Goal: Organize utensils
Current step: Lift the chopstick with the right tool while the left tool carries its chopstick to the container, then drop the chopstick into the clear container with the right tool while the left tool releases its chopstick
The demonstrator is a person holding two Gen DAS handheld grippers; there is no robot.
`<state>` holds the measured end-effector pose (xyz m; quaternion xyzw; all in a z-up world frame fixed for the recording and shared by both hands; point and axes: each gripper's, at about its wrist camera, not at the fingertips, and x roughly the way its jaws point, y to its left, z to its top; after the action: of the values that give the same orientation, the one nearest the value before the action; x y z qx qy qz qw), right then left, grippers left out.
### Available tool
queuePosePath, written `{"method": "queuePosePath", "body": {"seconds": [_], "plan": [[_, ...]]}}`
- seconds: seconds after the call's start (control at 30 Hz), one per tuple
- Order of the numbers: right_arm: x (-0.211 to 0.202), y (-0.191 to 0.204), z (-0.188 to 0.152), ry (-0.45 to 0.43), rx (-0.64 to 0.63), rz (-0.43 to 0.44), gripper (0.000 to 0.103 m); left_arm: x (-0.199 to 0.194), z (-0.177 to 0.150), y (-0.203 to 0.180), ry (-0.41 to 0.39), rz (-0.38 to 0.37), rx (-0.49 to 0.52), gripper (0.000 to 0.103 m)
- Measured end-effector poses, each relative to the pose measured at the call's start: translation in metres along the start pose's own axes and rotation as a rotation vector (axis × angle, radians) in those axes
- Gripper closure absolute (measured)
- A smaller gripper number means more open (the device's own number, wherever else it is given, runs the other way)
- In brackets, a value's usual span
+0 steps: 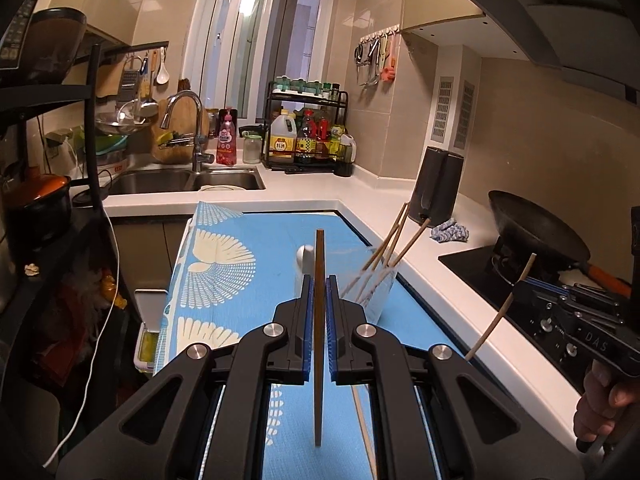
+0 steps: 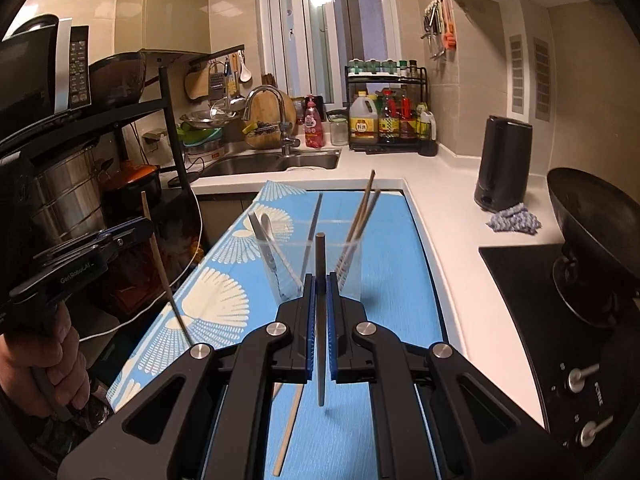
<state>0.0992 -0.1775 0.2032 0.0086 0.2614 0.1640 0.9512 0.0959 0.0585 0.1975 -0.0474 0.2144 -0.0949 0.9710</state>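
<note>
- Left gripper [image 1: 319,280]: jaws closed on a dark brown chopstick [image 1: 319,320], which stands nearly upright between the blue pads and sticks out above and below them. In the right wrist view the same tool appears at 9 o'clock [image 2: 140,228], with a pale stick clamped in it and a hand [image 2: 48,364] on its grip.
- Right gripper [image 2: 319,280]: jaws closed on a grey chopstick [image 2: 320,320], held upright, its blunt top end above the pads and its lower end hanging over the mat. In the left wrist view this tool sits at 3 o'clock [image 1: 520,286], gripping a light wooden stick [image 1: 500,308] that slants up to the right; a hand [image 1: 604,404] holds its handle.
- Clear glass cup [image 2: 308,268]: stands on the blue patterned mat [image 2: 392,264], directly beyond the right gripper at 12 o'clock. It holds several chopsticks leaning toward 1 o'clock [image 2: 362,212], one dark stick near the middle, and pale utensils leaning toward 11 o'clock [image 2: 266,232].
- Loose chopstick [image 2: 288,428]: lies on the mat below the right gripper, at 6 o'clock.
- Mat: covers a surface set against the white countertop [image 2: 448,208].
- Surroundings: sink [image 2: 276,162] and faucet at 12 o'clock, condiment rack [image 2: 388,120] toward 1 o'clock, black wok [image 2: 592,216] on the hob at 3 o'clock.
</note>
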Motion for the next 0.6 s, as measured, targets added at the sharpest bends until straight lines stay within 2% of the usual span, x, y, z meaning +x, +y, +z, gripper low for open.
{"method": "queuePosePath", "body": {"seconds": [0.17, 0.4, 0.6], "plan": [[0.006, 0.002, 0.031, -0.017, -0.023, -0.003, 0.098, 0.008, 0.027, -0.005, 0.000, -0.032, 0.002, 0.097], [0.013, -0.003, 0.101, -0.103, -0.019, 0.023, 0.098, 0.022, 0.086, -0.022, -0.078, -0.087, 0.058, 0.097], [0.035, -0.005, 0.143, -0.171, -0.026, 0.008, 0.098, 0.046, 0.121, -0.033, -0.141, -0.089, 0.108, 0.097]]}}
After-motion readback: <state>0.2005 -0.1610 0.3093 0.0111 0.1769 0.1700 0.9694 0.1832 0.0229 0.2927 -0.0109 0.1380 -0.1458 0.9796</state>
